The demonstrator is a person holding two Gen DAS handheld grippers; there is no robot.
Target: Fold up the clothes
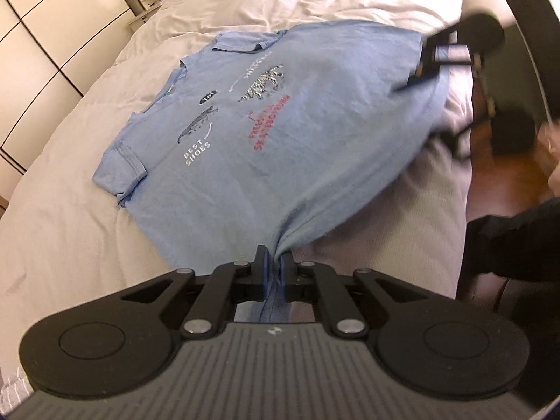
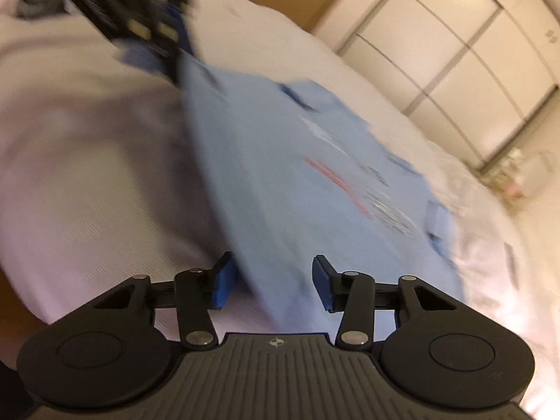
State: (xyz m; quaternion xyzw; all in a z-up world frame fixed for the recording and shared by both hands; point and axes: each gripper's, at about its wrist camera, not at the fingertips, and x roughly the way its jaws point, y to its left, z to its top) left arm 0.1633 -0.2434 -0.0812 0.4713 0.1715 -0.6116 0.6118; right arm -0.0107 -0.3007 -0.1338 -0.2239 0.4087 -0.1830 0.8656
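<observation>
- A light blue t-shirt (image 1: 266, 133) lies print-up on the bed (image 1: 70, 238), sleeves and collar at the far end, its near hem lifted off the covers.
- The left gripper (image 1: 274, 269) is pinched tight on one hem corner, the cloth bunched between its pads.
- The right gripper (image 2: 271, 281) has its jaws apart at a middling width; the other hem corner lies between the pads, not clamped. This view is blurred.
- Judging from this, folding has barely begun: the shirt is spread flat and no fold shows yet.
- Left to do: grip the second corner, carry the hem up towards the collar, then tuck in the sides.
</observation>
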